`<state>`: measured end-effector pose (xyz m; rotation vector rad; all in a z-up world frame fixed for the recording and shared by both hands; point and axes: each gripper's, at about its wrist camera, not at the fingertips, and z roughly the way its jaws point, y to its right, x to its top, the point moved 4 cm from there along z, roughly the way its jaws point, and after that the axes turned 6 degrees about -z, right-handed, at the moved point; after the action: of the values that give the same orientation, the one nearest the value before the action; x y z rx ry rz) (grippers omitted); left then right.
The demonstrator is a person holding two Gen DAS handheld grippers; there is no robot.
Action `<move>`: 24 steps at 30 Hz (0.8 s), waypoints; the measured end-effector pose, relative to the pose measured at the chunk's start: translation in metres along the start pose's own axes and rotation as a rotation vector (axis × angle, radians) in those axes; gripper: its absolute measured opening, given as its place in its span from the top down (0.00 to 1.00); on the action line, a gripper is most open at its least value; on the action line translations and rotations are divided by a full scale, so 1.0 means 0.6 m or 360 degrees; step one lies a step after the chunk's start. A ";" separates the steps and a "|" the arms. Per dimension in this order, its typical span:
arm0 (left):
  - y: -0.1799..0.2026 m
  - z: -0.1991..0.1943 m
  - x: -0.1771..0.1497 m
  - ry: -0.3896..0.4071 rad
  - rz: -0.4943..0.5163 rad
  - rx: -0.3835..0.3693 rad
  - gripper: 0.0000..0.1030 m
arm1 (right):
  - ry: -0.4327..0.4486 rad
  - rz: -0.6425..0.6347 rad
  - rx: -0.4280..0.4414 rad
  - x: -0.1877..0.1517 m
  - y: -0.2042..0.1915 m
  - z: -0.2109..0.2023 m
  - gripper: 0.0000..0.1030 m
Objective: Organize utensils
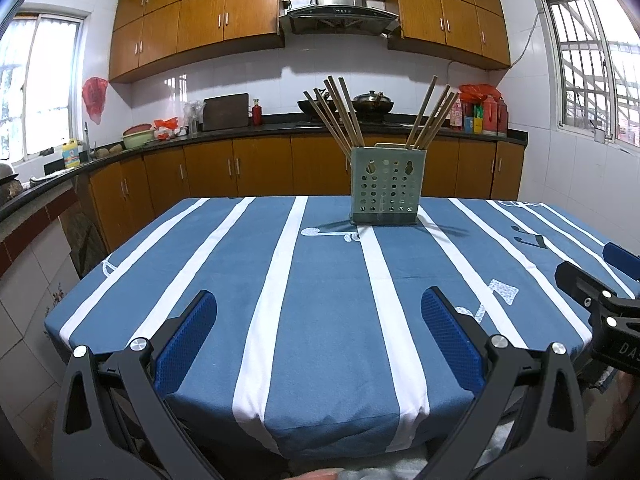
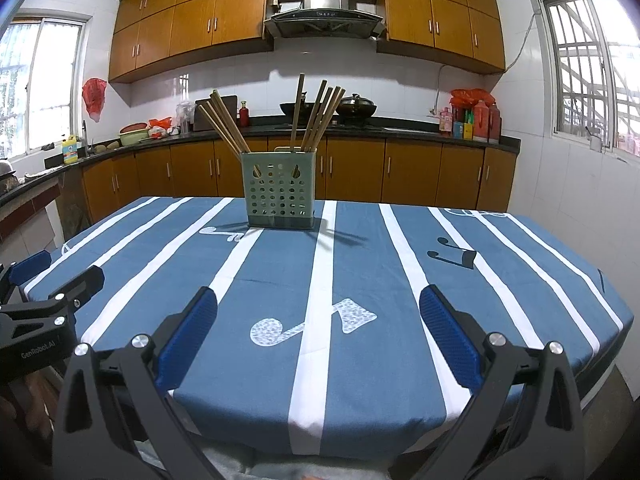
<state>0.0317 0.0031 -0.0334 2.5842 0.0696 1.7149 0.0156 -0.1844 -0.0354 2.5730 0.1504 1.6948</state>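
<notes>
A green perforated utensil holder [image 1: 385, 189] stands upright near the far edge of the table. Several wooden chopsticks [image 1: 338, 114] lean out of its left side and several more [image 1: 434, 117] out of its right side. The holder also shows in the right wrist view [image 2: 280, 191] with its chopsticks [image 2: 316, 118]. My left gripper [image 1: 319, 338] is open and empty above the table's near edge. My right gripper [image 2: 318, 338] is open and empty, also near the front edge, far from the holder. Each gripper shows in the other's view: the right one [image 1: 600, 276], the left one [image 2: 60, 276].
The table [image 1: 328, 280] wears a blue cloth with white stripes and note patterns. Behind it runs a kitchen counter [image 1: 280, 128] with woks, bottles, a cutting board and bowls. Wooden cabinets and windows line the walls.
</notes>
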 end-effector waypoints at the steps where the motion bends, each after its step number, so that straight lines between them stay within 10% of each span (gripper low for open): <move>1: 0.000 0.000 0.000 -0.0001 0.0001 -0.0002 0.02 | 0.0000 0.0000 -0.0001 0.000 0.000 0.000 0.04; 24: 0.001 0.000 0.000 -0.0002 0.0002 -0.0003 0.02 | -0.0010 0.0007 -0.0008 -0.005 0.001 0.004 0.04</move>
<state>0.0317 0.0026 -0.0334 2.5848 0.0661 1.7130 0.0165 -0.1854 -0.0389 2.5768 0.1396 1.6859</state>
